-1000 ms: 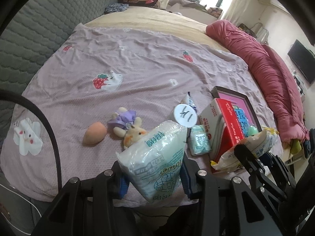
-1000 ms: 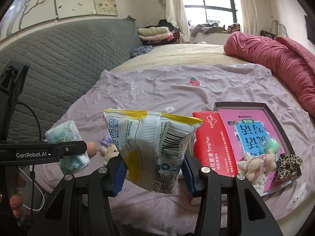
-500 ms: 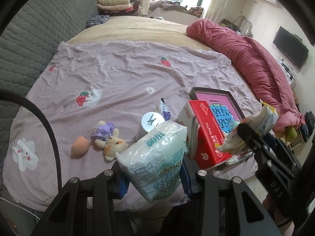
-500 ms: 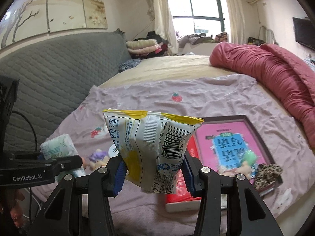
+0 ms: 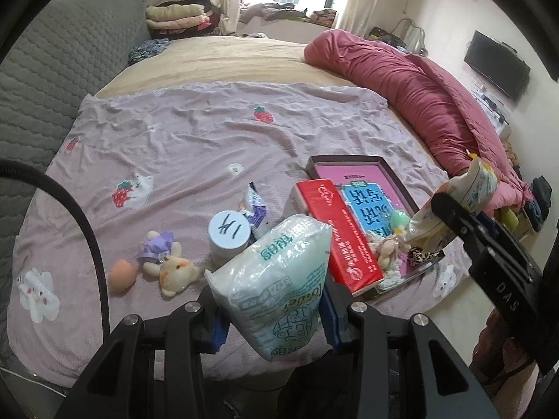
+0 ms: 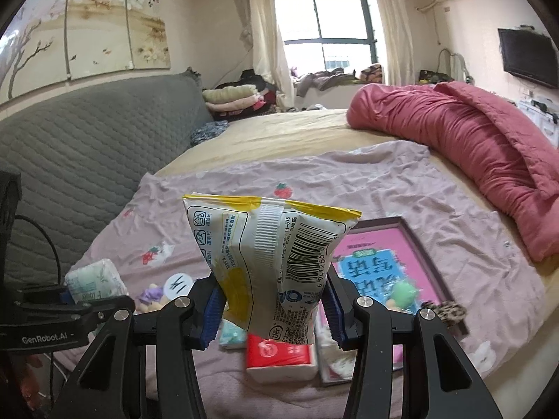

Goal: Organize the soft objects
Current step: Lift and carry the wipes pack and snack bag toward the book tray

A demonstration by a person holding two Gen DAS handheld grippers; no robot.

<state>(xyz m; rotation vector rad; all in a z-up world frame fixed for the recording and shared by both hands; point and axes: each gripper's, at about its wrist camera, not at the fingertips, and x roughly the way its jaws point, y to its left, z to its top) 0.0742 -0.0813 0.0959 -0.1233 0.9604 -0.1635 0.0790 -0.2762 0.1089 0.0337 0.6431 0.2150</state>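
My left gripper (image 5: 274,317) is shut on a pale green tissue pack (image 5: 279,279), held above the near edge of the bed. My right gripper (image 6: 272,309) is shut on a white and yellow snack bag (image 6: 269,262), upright between the blue pads. In the left wrist view the snack bag (image 5: 464,202) hangs at the right over a dark tray (image 5: 346,160). The tissue pack (image 6: 92,279) shows at the left of the right wrist view. On the lilac sheet lie a plush toy (image 5: 167,262) and an orange sponge (image 5: 121,274).
A red tissue box (image 5: 335,230) leans on the tray's near left side, with small plush items (image 5: 391,251) inside the tray. A white lidded jar (image 5: 229,235) and a purple wrapper (image 5: 256,209) sit mid-sheet. A red duvet (image 5: 419,104) runs along the right; a grey headboard (image 5: 45,80) stands left.
Both grippers have risen and pulled back from the bed with their packs still gripped; the sheet, tray and toys now look farther and lower in both views.
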